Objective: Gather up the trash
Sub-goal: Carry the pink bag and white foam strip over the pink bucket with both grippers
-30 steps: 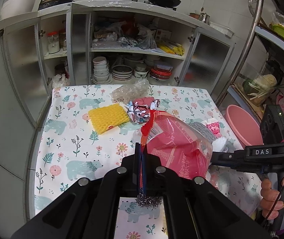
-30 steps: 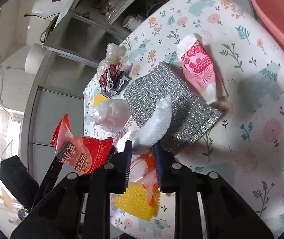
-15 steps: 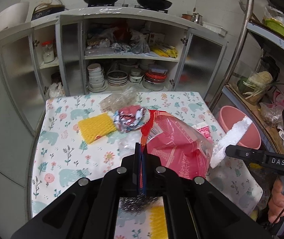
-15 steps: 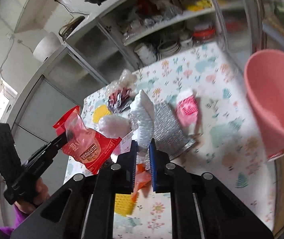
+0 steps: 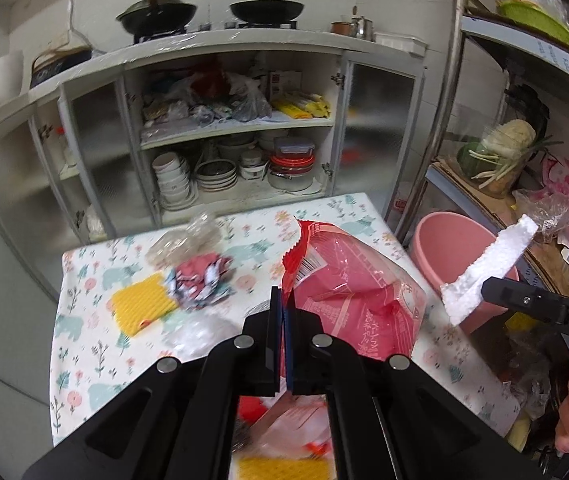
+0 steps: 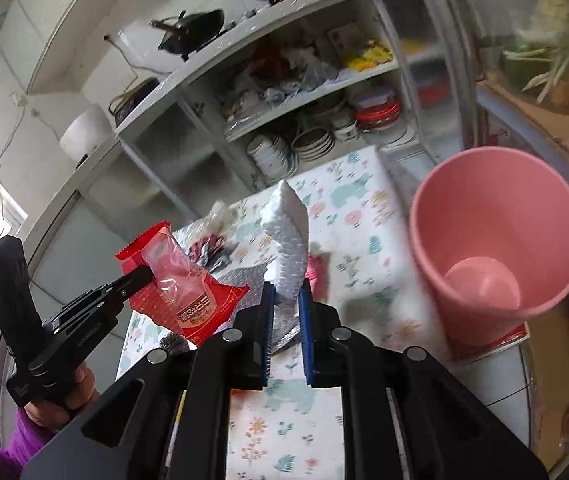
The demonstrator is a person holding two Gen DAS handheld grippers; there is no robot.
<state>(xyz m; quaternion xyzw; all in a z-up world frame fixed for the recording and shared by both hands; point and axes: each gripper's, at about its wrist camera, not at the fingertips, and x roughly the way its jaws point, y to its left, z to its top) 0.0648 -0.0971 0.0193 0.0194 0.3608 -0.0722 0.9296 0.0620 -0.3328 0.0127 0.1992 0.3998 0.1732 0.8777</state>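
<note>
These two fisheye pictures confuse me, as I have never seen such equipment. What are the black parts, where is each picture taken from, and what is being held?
No robot here: a person holds a black two-finger gripper in each hand, each with a camera looking along its fingers. The left gripper is shut on a red and clear plastic snack wrapper. The right gripper pinches a white foam strip; the left view shows that strip lifted in front of the pink plastic bin beside the table. On the floral tablecloth lie a yellow ridged sponge, a crumpled red and white wrapper and a clear crinkled plastic bag.
</note>
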